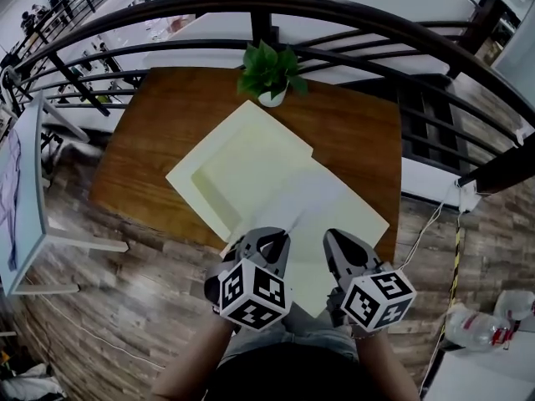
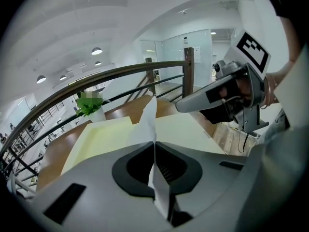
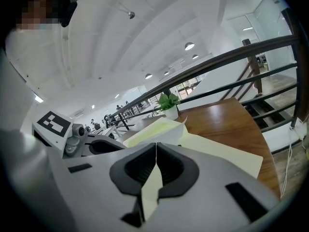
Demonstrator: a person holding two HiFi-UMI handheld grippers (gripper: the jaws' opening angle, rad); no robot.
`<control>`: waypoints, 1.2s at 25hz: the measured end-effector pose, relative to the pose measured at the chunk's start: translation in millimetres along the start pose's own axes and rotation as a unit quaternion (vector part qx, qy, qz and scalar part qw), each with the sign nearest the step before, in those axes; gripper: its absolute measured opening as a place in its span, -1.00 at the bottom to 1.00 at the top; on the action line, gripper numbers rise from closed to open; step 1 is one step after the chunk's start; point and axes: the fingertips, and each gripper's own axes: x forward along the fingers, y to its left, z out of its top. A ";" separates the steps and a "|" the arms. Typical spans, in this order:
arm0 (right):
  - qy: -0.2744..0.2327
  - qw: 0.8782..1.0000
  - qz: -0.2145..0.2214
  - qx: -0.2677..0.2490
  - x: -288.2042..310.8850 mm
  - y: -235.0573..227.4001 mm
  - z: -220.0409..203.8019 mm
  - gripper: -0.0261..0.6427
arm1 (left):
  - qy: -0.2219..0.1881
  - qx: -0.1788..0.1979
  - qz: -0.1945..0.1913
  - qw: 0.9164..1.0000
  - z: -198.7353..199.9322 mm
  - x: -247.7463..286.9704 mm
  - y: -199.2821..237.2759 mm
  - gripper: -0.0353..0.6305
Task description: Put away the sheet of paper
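A white sheet of paper (image 1: 288, 200) lies at an angle over an open pale yellow folder (image 1: 238, 153) on the wooden table (image 1: 159, 132). My left gripper (image 1: 280, 236) is shut on the sheet's near edge. In the left gripper view the sheet (image 2: 148, 117) stands up as a thin fold from the closed left gripper (image 2: 154, 144). Beside it, my right gripper (image 1: 330, 239) is shut on the near edge of the folder's lower leaf (image 1: 355, 217). A pale yellow strip (image 3: 152, 187) shows between the closed jaws of the right gripper (image 3: 156, 146). The two grippers are close together at the table's near edge.
A small potted plant (image 1: 269, 73) stands at the table's far edge, against a dark metal railing (image 1: 351, 19). A white board on a stand (image 1: 21, 190) is at the left. Plastic bottles (image 1: 476, 324) lie on the wood floor at the lower right.
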 end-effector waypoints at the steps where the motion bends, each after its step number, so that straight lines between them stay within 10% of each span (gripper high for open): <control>1: 0.002 1.000 -0.002 0.001 0.2 -2.0 -1.3 -0.84 | 0.002 0.001 -0.003 1.000 -0.7 3.0 -1.7 -0.83; 25: 0.051 0.999 -0.011 0.014 3.4 -47.1 -24.5 -0.84 | 0.031 0.162 -0.031 0.986 12.8 55.3 -36.1 -0.83; 30: 0.060 0.998 -0.001 0.011 5.9 -48.4 -27.6 -0.84 | 0.049 0.138 -0.014 0.989 6.4 58.5 -30.4 -0.83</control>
